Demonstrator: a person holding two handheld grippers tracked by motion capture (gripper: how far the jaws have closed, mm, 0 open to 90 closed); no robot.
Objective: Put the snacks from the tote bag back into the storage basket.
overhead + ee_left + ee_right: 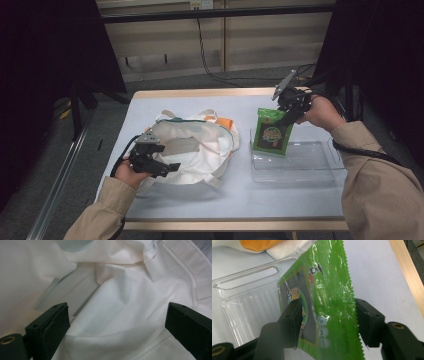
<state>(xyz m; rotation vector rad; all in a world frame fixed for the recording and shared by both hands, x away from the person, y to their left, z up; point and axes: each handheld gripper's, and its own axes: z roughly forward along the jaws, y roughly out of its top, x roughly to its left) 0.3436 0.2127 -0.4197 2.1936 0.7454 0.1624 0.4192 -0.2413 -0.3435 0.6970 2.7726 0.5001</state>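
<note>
Packet (327, 290) stands between right gripper (327, 322) fingers (292, 317), pads apart.

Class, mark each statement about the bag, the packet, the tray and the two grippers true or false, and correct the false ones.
1. The green packet stands at the clear tray's far left corner. True.
2. The right gripper is clamped on the packet. False: the packet is between the jaws, but they stand apart from it.
3. The left gripper is at the white bag. True.
4. The left gripper is shut. False: its jaws stand wide over the cloth.
5. The bag lies in the tray. False: it lies on the table, left of the tray.
</note>
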